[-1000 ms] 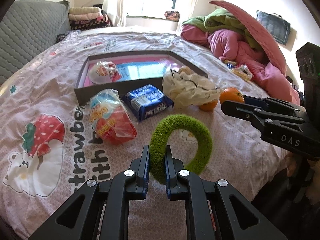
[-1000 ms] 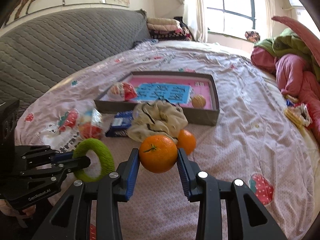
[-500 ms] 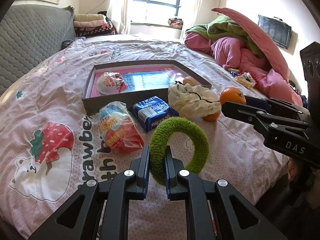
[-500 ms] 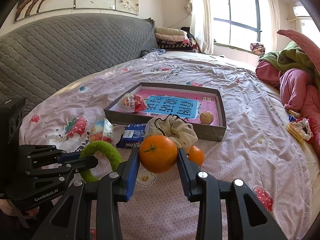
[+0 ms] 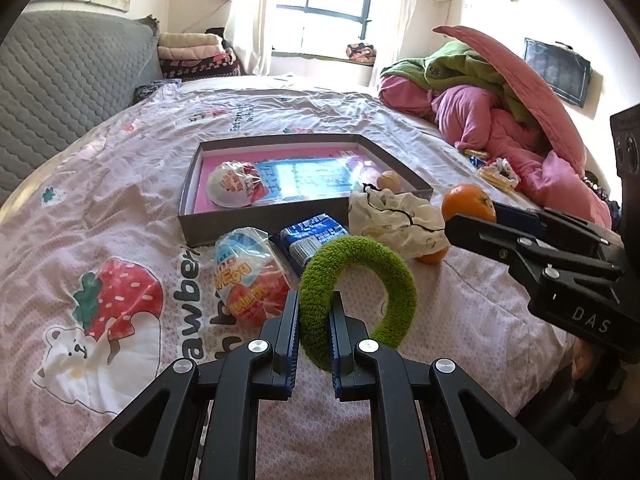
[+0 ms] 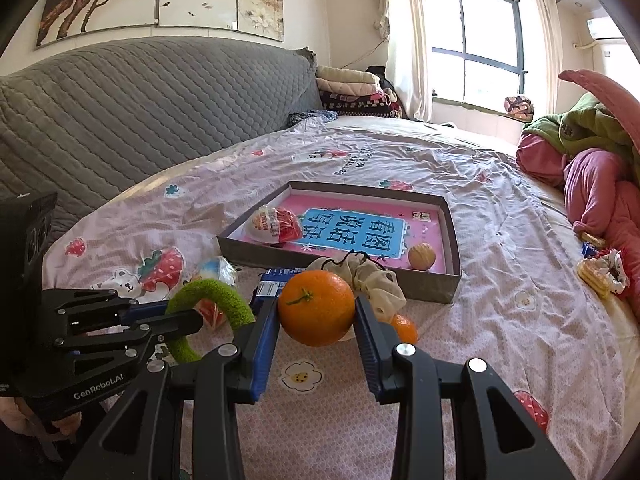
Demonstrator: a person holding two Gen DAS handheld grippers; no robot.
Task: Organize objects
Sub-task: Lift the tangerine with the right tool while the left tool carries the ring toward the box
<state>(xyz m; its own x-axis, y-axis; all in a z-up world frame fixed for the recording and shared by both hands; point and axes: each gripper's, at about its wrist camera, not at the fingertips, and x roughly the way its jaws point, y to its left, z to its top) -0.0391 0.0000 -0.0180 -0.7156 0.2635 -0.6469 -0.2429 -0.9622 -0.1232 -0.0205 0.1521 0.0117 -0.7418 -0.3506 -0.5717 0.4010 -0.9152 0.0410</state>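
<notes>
My left gripper (image 5: 314,312) is shut on a fuzzy green ring (image 5: 362,280), lifted above the bed; the ring (image 6: 212,300) also shows at left in the right wrist view. My right gripper (image 6: 316,314) is shut on an orange (image 6: 317,307), held in the air near the bed's front; the same orange (image 5: 468,202) appears at right in the left wrist view. Ahead lies a shallow grey box (image 5: 308,206) with a pink floor, holding a wrapped chocolate egg (image 5: 234,189) and a walnut (image 6: 421,256).
On the bedsheet before the box lie a second wrapped egg (image 5: 248,276), a blue packet (image 5: 310,238), a cream scrunchie (image 5: 396,220) and another orange (image 6: 404,328). Pink and green bedding (image 5: 500,120) is heaped at right, a grey headboard (image 6: 140,112) at left.
Both views have tipped upward, so more of the room shows and the bed objects sit lower in frame. Both grips stay the same.
</notes>
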